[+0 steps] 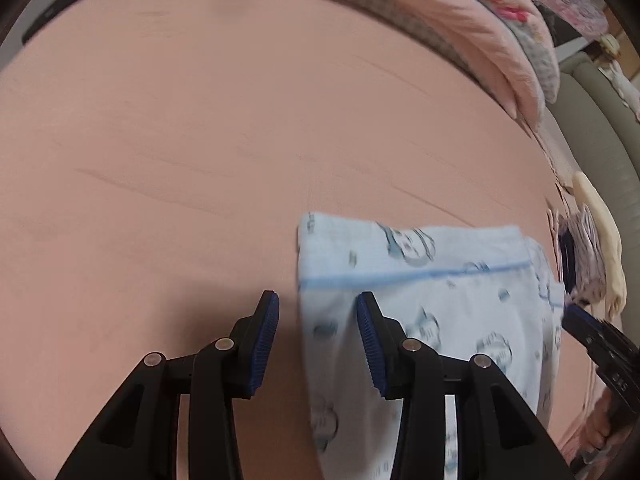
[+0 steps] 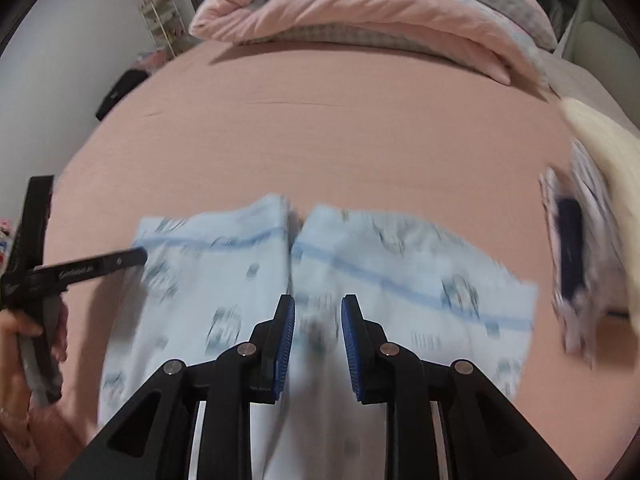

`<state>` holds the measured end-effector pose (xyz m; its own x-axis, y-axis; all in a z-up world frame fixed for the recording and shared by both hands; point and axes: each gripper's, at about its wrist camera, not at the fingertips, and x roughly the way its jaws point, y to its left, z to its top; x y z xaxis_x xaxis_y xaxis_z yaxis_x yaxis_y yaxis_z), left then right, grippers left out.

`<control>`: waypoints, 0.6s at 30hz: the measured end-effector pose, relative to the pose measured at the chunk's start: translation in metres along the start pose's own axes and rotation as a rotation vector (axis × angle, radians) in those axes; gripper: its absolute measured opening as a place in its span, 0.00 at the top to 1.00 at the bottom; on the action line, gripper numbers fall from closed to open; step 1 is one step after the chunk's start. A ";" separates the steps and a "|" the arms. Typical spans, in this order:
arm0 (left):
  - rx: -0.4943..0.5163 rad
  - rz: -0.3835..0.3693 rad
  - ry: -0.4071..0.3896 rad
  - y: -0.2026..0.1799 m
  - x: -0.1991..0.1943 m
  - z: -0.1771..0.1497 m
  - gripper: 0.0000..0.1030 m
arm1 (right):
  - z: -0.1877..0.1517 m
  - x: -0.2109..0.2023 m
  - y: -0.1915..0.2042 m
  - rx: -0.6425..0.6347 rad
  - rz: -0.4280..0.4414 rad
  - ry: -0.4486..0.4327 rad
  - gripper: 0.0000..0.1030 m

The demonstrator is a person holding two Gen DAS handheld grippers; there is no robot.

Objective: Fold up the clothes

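Note:
Light-blue trousers [image 2: 224, 280] with a cartoon print and a blue stripe lie flat on the pink bed sheet [image 2: 320, 140], their two leg ends side by side. My right gripper [image 2: 318, 312] hovers open over the middle of them, nothing between its pads. In the left wrist view the same trousers [image 1: 440, 300] fill the lower right. My left gripper [image 1: 318, 308] is open, and the cloth's left edge lies under the gap, with the right finger [image 1: 366, 320] over the fabric. The left gripper [image 2: 100, 264] touches the garment's left edge, held by a hand [image 2: 24, 352].
A folded pink quilt [image 2: 360, 12] lies across the far side of the bed. A pile of other clothes [image 2: 588, 240], striped and cream, sits at the right edge. A wire rack [image 2: 160, 20] and a dark object [image 2: 120, 92] stand beyond the bed's left side.

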<state>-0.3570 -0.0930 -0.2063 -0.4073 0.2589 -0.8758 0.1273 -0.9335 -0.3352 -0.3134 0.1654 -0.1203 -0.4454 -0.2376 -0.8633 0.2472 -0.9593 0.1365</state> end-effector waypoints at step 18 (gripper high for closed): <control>0.107 0.150 0.000 0.013 -0.043 -0.022 0.94 | 0.007 0.053 0.073 -0.270 0.234 0.219 0.77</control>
<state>-0.3181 -0.1112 -0.1806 -0.3914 0.1145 -0.9131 0.0893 -0.9828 -0.1616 -0.3251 0.0821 -0.1522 -0.1646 -0.3784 -0.9109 0.5493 -0.8022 0.2340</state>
